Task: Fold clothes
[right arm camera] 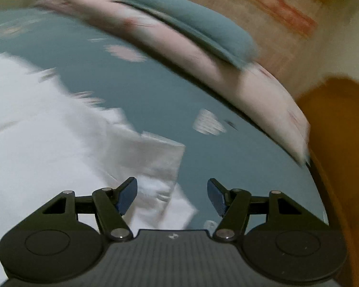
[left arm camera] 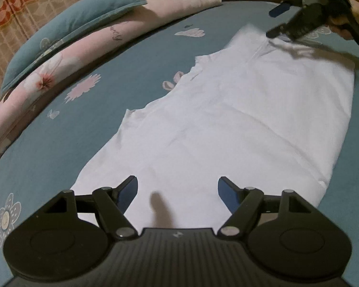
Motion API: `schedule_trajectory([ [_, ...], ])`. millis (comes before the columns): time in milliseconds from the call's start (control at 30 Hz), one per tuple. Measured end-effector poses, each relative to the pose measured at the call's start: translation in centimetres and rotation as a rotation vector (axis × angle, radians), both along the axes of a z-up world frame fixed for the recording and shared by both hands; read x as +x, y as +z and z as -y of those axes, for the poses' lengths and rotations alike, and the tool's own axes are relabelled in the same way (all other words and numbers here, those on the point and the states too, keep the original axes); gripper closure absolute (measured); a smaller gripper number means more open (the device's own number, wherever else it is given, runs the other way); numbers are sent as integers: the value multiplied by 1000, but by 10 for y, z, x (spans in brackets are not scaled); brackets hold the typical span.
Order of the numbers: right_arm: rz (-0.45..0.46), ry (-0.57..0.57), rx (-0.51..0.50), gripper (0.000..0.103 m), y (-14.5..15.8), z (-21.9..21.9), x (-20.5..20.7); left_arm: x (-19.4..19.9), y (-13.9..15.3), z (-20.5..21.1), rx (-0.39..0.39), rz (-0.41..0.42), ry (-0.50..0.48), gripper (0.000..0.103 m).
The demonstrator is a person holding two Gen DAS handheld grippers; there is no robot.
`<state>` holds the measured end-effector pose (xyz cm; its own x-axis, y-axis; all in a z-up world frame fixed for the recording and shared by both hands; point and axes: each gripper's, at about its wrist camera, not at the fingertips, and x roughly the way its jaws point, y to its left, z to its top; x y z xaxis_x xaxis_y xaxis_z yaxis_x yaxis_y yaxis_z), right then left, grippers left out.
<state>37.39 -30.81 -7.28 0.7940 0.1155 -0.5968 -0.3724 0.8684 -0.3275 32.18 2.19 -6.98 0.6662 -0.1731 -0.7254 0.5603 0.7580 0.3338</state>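
Nearest, the left gripper hovers with its blue-padded fingers spread wide and nothing between them, directly over the near end of a white garment. Beyond these fingers the garment runs away lengthwise across a teal bedsheet printed with pale flowers; it lies mostly flat, with soft creases, a smooth folded edge on the right and a ragged, stepped edge on the left. At its far end the right gripper, held by a hand, hangs just above the cloth with its fingers parted and empty. Seen from that gripper's own blurred view, a loose fold of the garment lies under its left finger. Farther off to the left, a pink floral pillow carries a teal pillow, before a patterned curtain.
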Motion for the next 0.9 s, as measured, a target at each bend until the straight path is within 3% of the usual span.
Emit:
schedule_trajectory([
  [133, -27, -127, 116, 37, 5, 23, 16, -4, 1, -7, -5, -4, 6, 28],
  [167, -34, -159, 145, 46, 7, 28, 20, -6, 1, -8, -8, -3, 10, 28],
  [200, -56, -170, 180, 62, 7, 34, 17, -7, 2, -10, -11, -4, 16, 28],
  [267, -131, -160, 281, 76, 7, 49, 4, -9, 4, -13, -21, -14, 29, 28],
  [367, -214, -147, 416, 78, 7, 67, -24, -14, 6, -18, -42, -37, 45, 28],
  [500, -289, -154, 523, 77, -1, 85, -63, -22, 6, -22, -76, -69, 61, 26],
  [700, -385, -128, 702, 76, -22, 105, -92, -30, 2, -20, -94, -112, 78, 26],
  [900, -342, -93, 767, 77, -25, 108, -90, -33, -2, -14, -72, -134, 87, 25],
])
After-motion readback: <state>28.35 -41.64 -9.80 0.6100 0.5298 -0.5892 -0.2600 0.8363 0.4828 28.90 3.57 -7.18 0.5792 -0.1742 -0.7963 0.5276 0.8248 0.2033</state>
